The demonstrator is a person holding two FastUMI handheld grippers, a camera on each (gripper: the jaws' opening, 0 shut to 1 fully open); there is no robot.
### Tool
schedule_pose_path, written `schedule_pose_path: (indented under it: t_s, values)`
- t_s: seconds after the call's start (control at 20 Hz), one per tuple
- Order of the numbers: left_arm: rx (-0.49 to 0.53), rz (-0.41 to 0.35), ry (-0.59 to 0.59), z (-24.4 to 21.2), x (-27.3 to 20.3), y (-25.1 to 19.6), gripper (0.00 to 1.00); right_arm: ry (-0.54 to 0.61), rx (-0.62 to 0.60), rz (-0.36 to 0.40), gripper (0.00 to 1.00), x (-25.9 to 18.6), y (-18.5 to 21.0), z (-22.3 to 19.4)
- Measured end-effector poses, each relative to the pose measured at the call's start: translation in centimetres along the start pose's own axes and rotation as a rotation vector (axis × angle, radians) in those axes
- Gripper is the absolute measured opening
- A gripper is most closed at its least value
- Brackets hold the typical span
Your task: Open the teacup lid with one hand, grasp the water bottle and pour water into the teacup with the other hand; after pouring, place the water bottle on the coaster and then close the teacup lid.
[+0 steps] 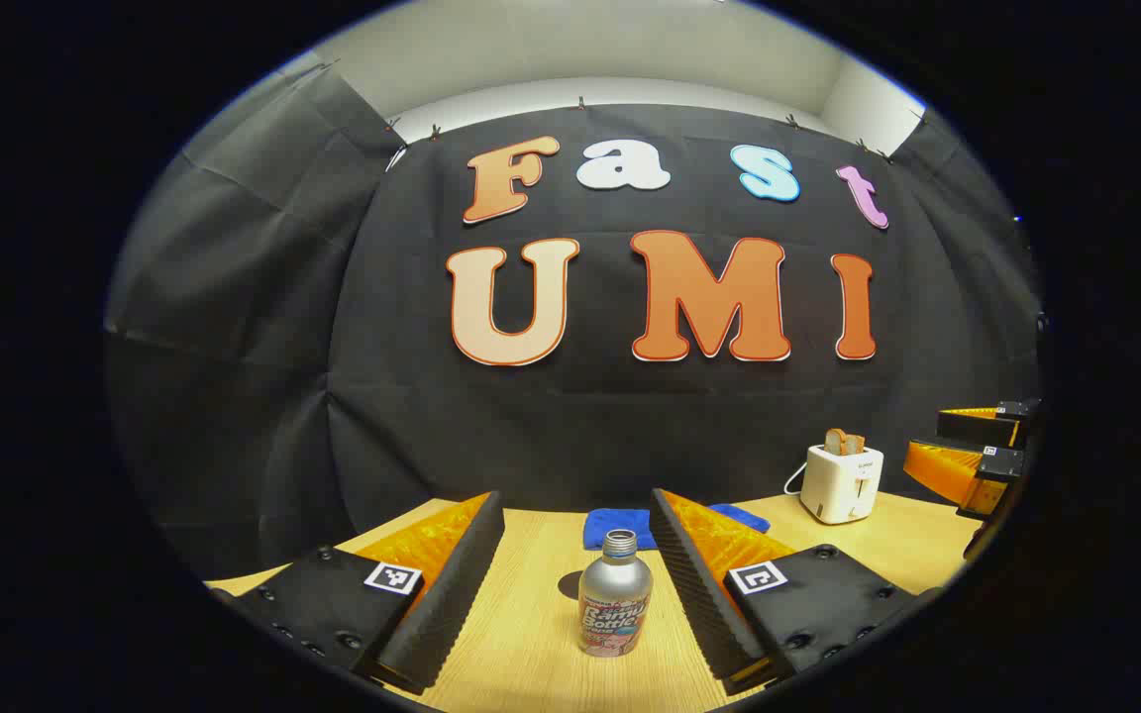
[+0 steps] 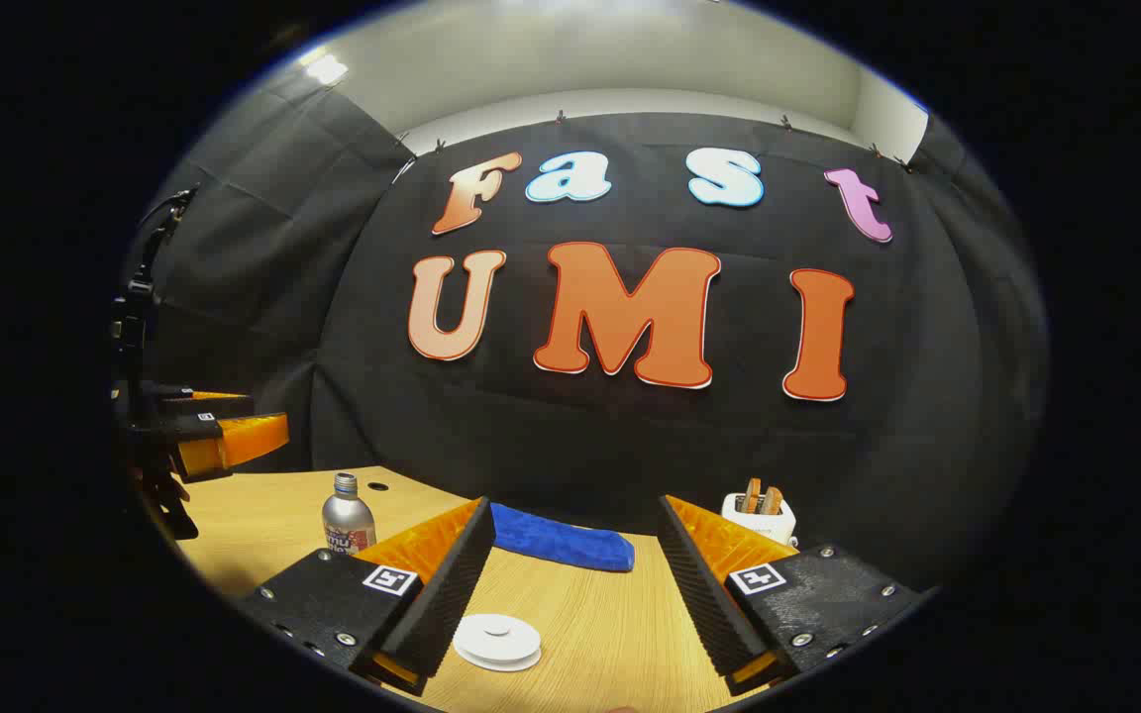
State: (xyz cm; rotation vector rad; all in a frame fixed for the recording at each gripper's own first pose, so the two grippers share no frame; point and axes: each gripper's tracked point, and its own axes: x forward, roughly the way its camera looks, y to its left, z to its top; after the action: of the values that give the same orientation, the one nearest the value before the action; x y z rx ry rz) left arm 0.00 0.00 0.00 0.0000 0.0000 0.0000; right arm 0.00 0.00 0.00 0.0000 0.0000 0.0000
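In the left gripper view a silver water bottle point(image 1: 613, 602) with a printed label and no cap stands upright on the wooden table point(image 1: 521, 644). It sits between my left gripper's point(image 1: 575, 540) wide-open fingers, touching neither. In the right gripper view a white round lid point(image 2: 497, 640) with a small knob lies low, just inside the left finger of my open right gripper point(image 2: 573, 535); what is under the lid is hidden. The same bottle point(image 2: 347, 515) stands far left there, near the left gripper point(image 2: 219, 436). The right gripper point(image 1: 972, 451) hovers at the right edge of the left gripper view.
A folded blue cloth point(image 1: 620, 525) point(image 2: 561, 540) lies at the back of the table by the black wall. A white toaster point(image 1: 840, 482) point(image 2: 761, 515) holding bread slices stands at the back right. Bare wood stretches between the bottle and the lid.
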Motion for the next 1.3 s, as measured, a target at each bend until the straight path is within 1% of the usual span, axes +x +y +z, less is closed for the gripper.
schedule_pose_path:
  t_s: [0.15, 0.4, 0.45, 0.65, 0.7, 0.75, 0.9, 0.95, 1.15, 1.3]
  values:
    - [0.002, 0.003, 0.002, 0.0, 0.1, 0.0, 1.00, 0.005, 0.005, 0.001, 0.99, -0.1, 0.0, -0.2]
    - [0.002, 0.001, 0.003, -0.1, -0.1, -0.1, 0.97, 0.013, 0.005, 0.005, 0.98, 0.0, 0.1, -0.6]
    - [0.001, 0.002, 0.002, -0.1, 0.0, -0.1, 1.00, 0.013, 0.004, 0.008, 0.98, -0.1, 0.2, -0.6]
    - [-0.003, -0.003, 0.004, -0.3, -0.1, -0.3, 1.00, 0.018, -0.006, 0.011, 0.98, -0.1, 0.3, -0.9]
    - [-0.003, -0.002, 0.004, -0.3, -0.1, -0.3, 0.97, 0.016, -0.010, 0.001, 0.98, 0.0, 0.1, -0.8]
    - [0.001, 0.005, 0.004, -0.3, 0.0, -0.1, 1.00, 0.014, -0.016, -0.011, 0.99, 0.0, -0.4, -0.8]
    - [0.005, 0.011, 0.007, -0.4, -0.1, -0.1, 1.00, 0.019, -0.004, -0.007, 1.00, 0.0, -0.2, -0.8]
    - [0.004, 0.012, 0.007, -0.5, -0.1, 0.0, 1.00, 0.020, 0.000, -0.002, 0.98, 0.0, -0.1, -0.9]
    - [0.003, 0.011, 0.013, -0.8, -0.2, -0.1, 1.00, 0.042, -0.005, 0.020, 0.98, 0.1, 0.7, -2.1]
    - [0.010, 0.008, 0.018, -1.0, -0.4, -0.2, 0.99, 0.071, 0.001, 0.028, 0.98, 0.5, 1.3, -3.9]
